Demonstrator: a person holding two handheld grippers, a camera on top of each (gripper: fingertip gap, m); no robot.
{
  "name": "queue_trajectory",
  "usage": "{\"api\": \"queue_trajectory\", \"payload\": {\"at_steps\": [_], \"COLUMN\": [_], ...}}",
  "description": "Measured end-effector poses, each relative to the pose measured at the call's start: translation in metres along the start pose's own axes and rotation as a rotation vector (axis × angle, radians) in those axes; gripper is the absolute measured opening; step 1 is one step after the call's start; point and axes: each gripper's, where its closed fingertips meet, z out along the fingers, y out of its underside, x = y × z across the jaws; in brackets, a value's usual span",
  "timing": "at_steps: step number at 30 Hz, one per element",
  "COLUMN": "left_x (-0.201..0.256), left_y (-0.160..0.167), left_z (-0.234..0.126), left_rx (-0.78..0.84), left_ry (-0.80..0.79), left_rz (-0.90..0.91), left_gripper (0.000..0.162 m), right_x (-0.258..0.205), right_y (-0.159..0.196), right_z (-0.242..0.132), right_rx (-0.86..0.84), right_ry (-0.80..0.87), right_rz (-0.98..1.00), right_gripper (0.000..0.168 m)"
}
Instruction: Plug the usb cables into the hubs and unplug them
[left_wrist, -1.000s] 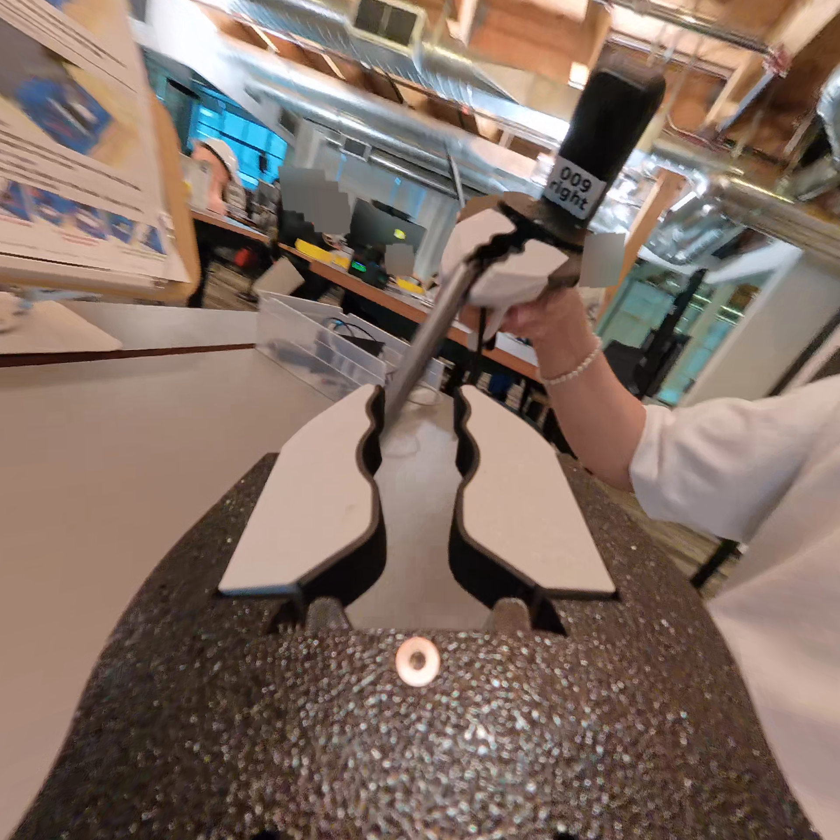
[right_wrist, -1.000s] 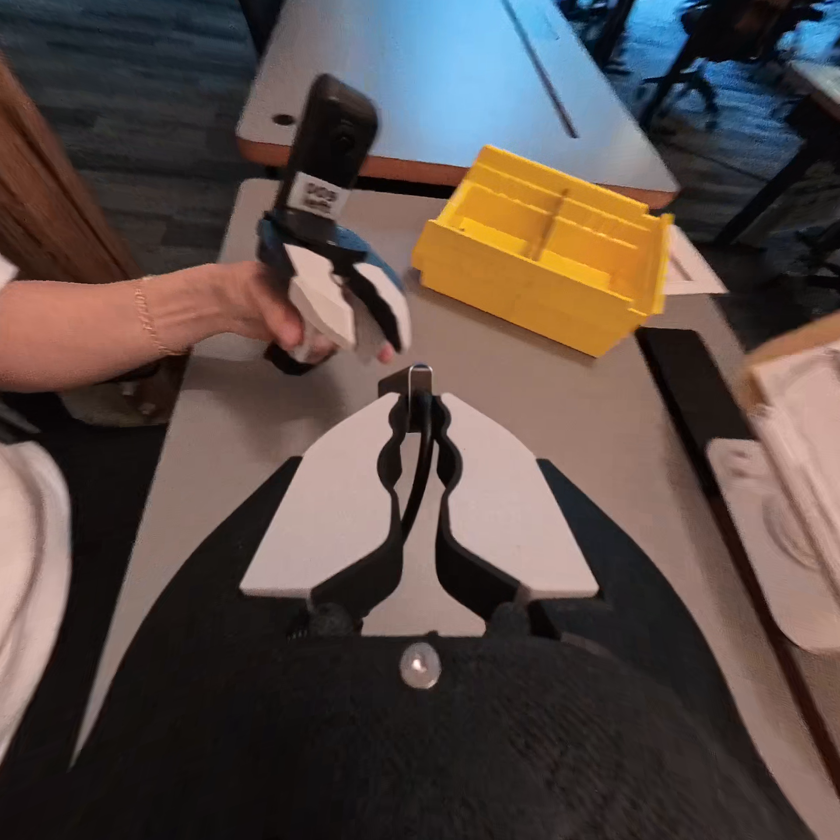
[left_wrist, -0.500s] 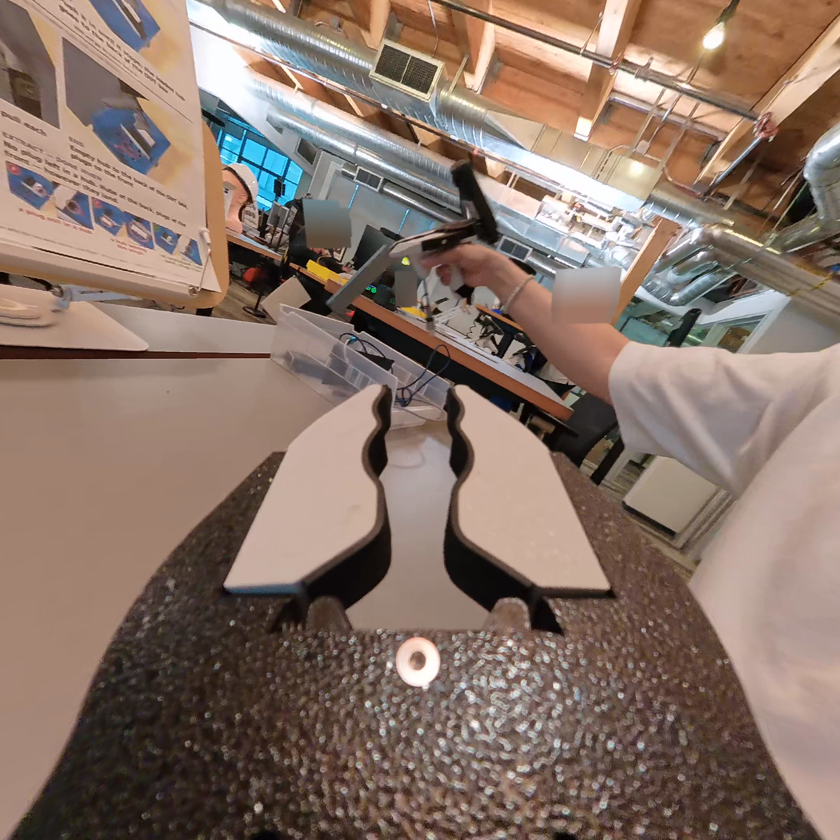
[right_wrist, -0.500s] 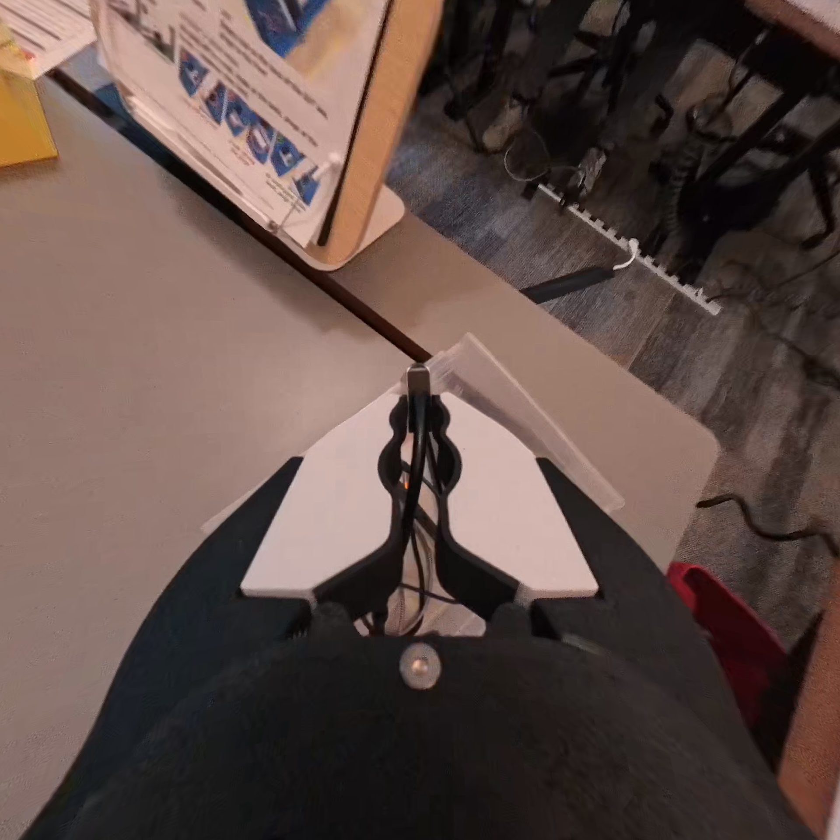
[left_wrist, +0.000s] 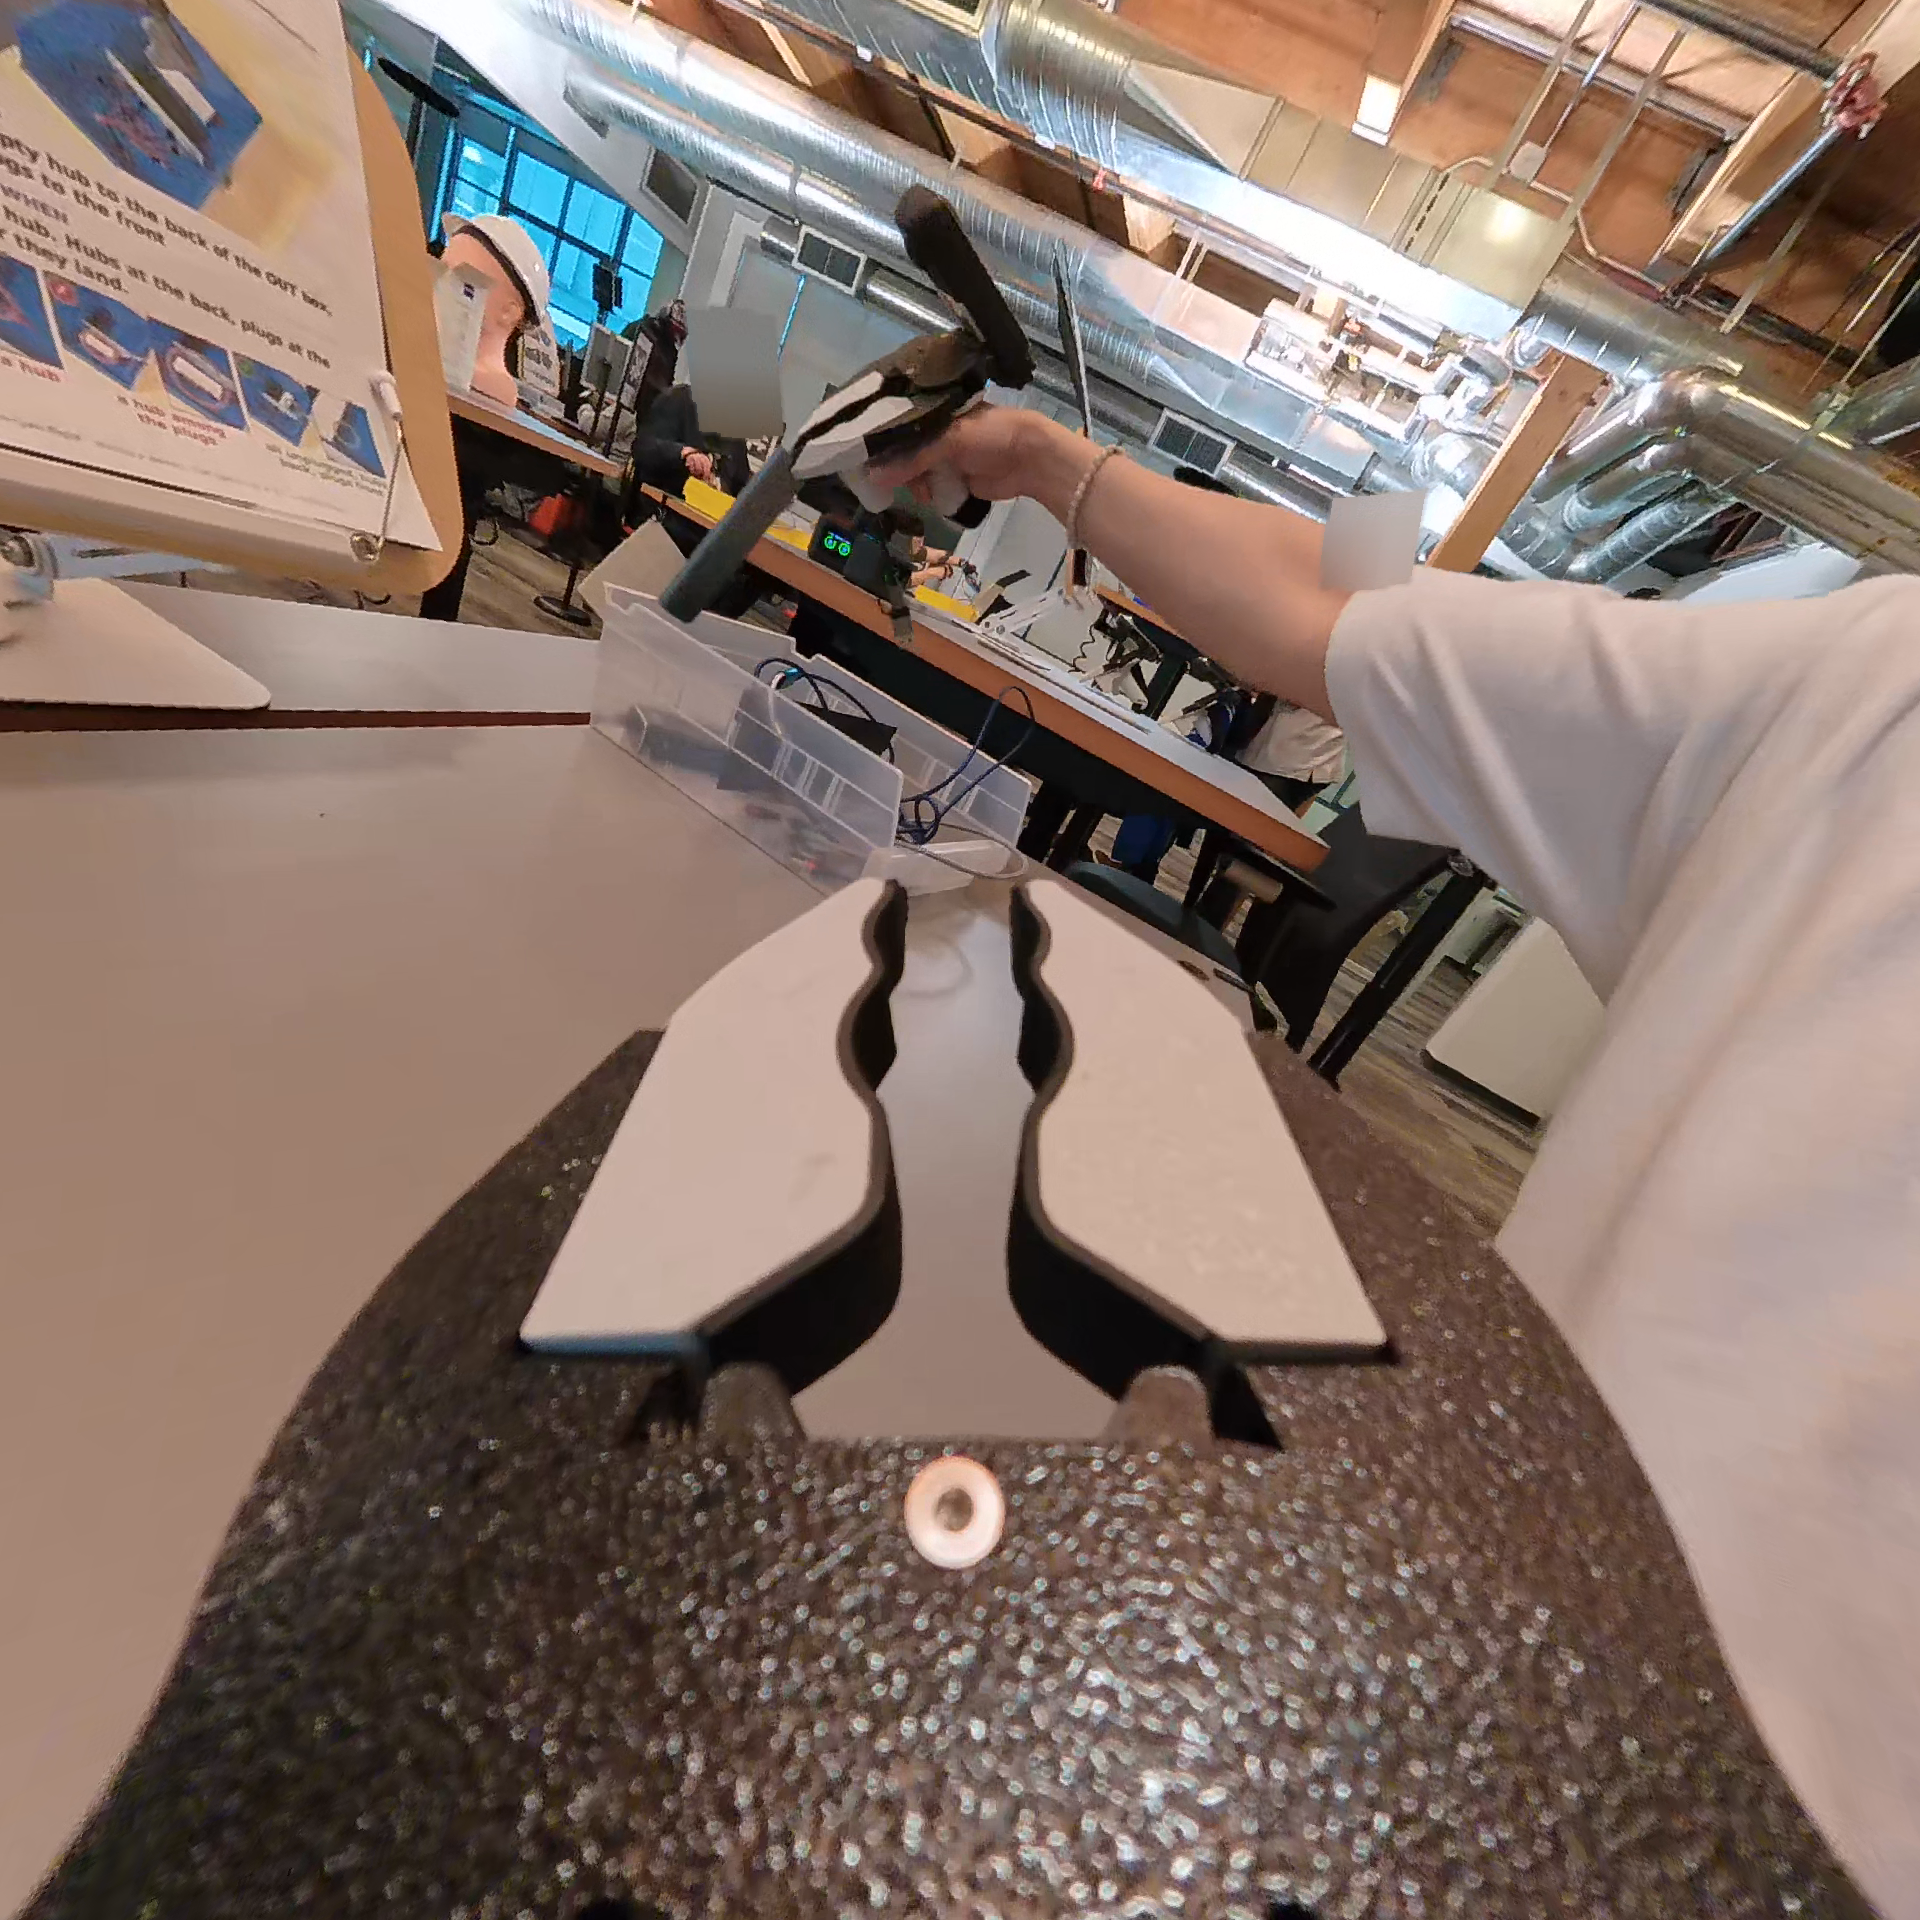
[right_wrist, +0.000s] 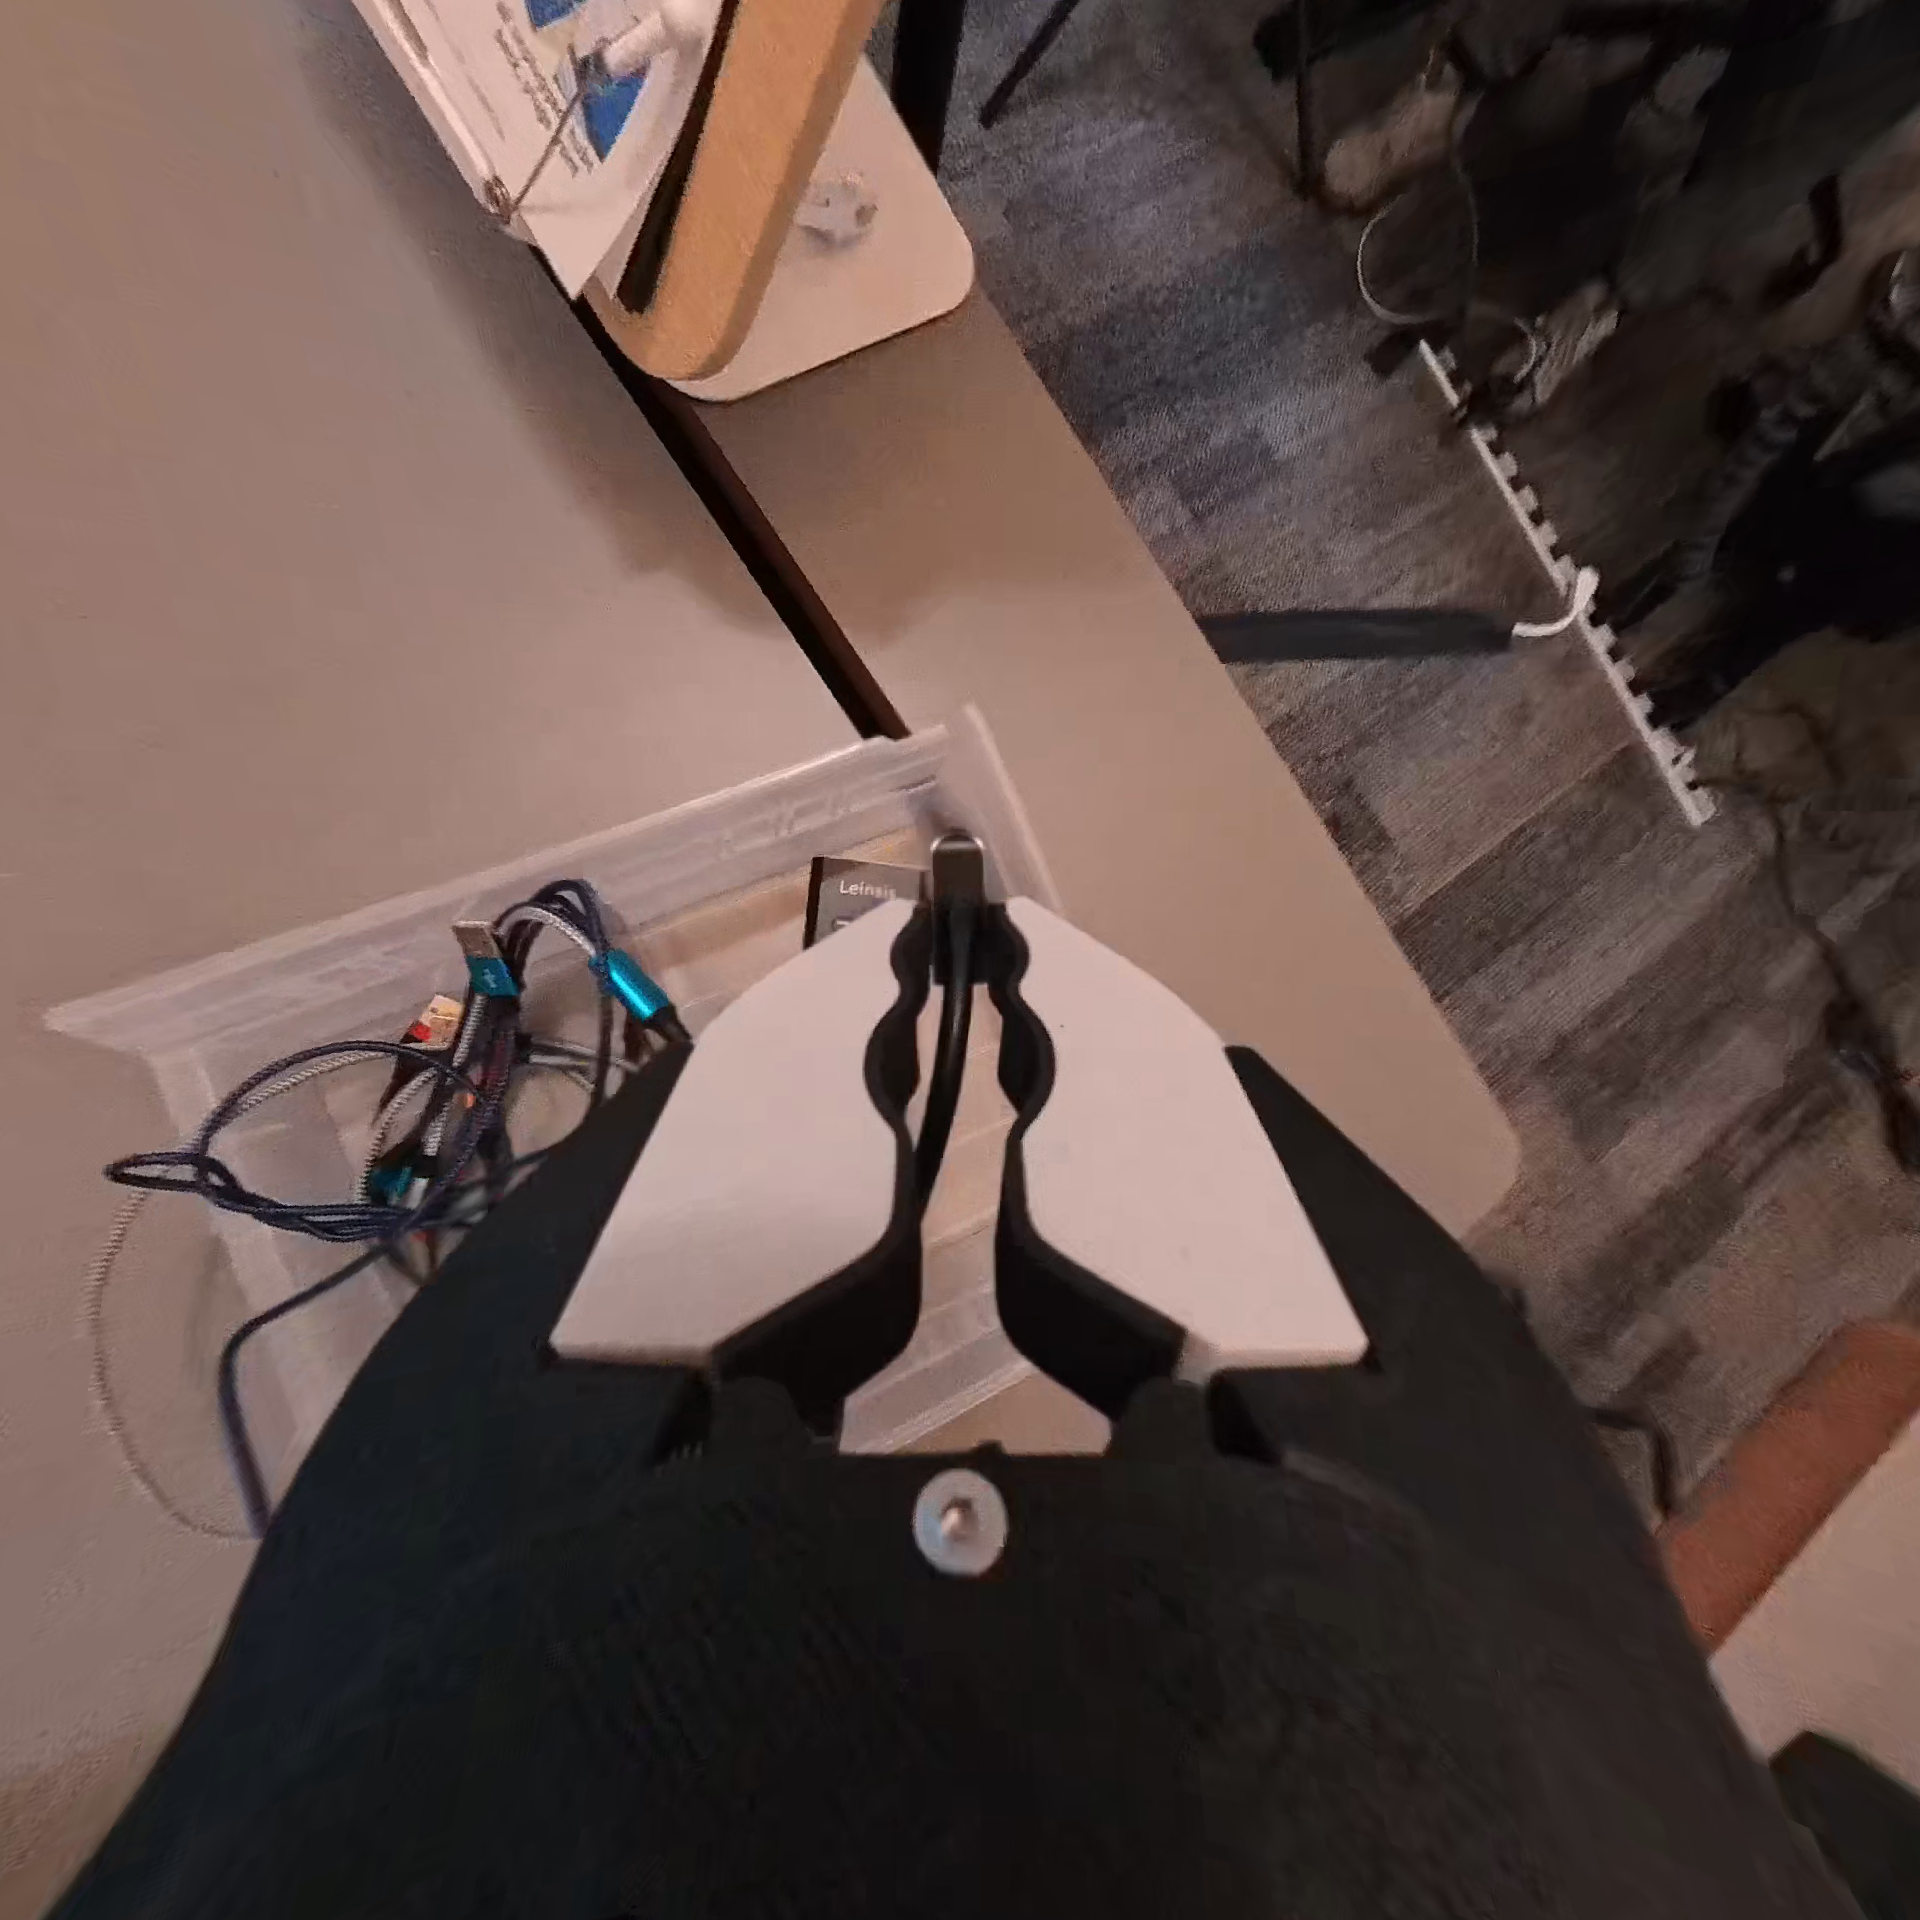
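Left wrist view: your left gripper (left_wrist: 954, 914) hangs apart, empty, over the grey table (left_wrist: 312, 987).

Right wrist view: your right gripper (right_wrist: 958, 914) clamps a black USB cable's metal plug (right_wrist: 951, 868) above the clear plastic bin (right_wrist: 790, 821); releasing carelessly could tangle it with the braided cables (right_wrist: 468, 1081).

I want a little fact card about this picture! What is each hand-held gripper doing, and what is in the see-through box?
Right hand-held gripper: shut on a black cable, metal plug poking out past the fingertips
Where it is: up in the air over the clear box
Left hand-held gripper: open, holding nothing, low over the grey table
In the clear box: a tangle of braided cables, some with blue plug ends, plus a dark flat thing near the plug
Nearby: an instruction board standing on the table
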Motion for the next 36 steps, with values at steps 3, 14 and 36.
{"api": "queue_trajectory", "payload": {"at_steps": [3,14,36], "left_x": [-0.001,-0.001,0.01], "left_y": [0.004,0.02,0.062], "left_z": [0.004,0.017,0.057], "left_rx": [-0.011,-0.049,-0.346], "left_ry": [0.009,0.045,-0.129], "left_rz": [-0.01,-0.054,0.176], "left_gripper": [0.018,0.017,0.034], "right_x": [0.004,-0.015,-0.148], "right_y": [-0.006,0.056,0.136], "right_z": [0.019,0.055,-0.101], "right_rx": [0.091,0.197,0.432], "right_ry": [0.041,-0.109,0.682], "right_rz": [-0.15,0.023,0.465], "right_gripper": [0.011,0.01,0.069]}}
